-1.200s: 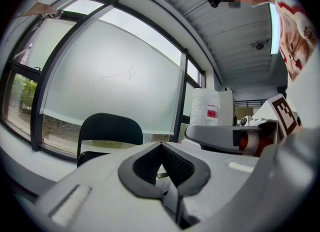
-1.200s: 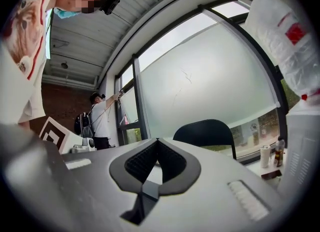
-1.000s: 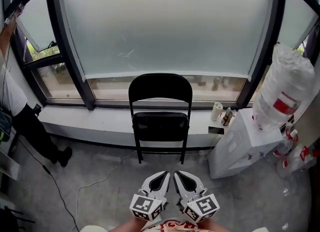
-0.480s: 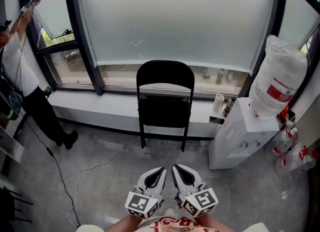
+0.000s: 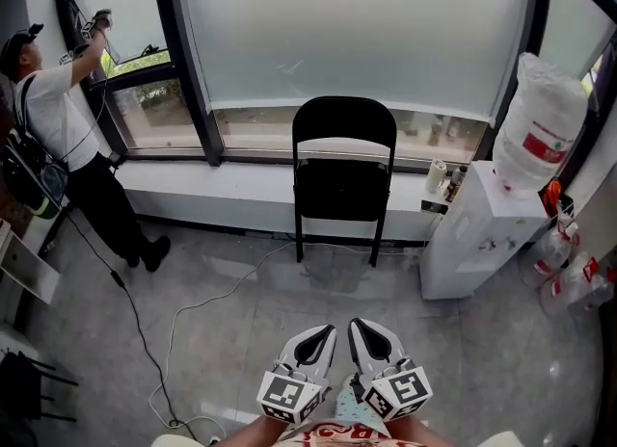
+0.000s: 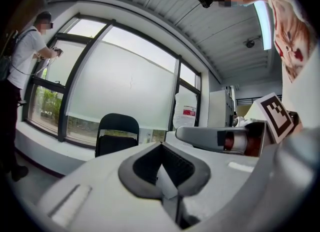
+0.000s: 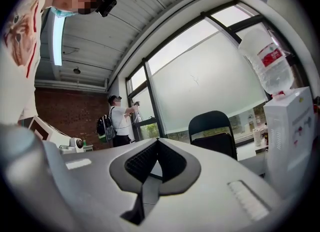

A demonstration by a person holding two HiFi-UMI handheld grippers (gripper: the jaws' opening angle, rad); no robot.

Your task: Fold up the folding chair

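Observation:
The black folding chair (image 5: 343,180) stands unfolded on the grey floor, its back against the window ledge. It shows small in the left gripper view (image 6: 117,133) and in the right gripper view (image 7: 212,131). Both grippers are held close to my body at the bottom of the head view, well short of the chair. My left gripper (image 5: 316,341) has its jaws pressed together with nothing between them (image 6: 162,176). My right gripper (image 5: 371,339) sits beside it, likewise shut and empty (image 7: 152,168).
A white water dispenser (image 5: 477,238) carrying a big bottle (image 5: 545,127) stands just right of the chair, with more bottles (image 5: 578,281) by the right wall. A person (image 5: 67,137) works at the left window. A cable (image 5: 183,320) snakes across the floor. Small bottles (image 5: 439,177) sit on the ledge.
The head view has swung left and pulled back: the chair sits further right and higher, and the person at the left window is more in view. Both grippers stay shut together.

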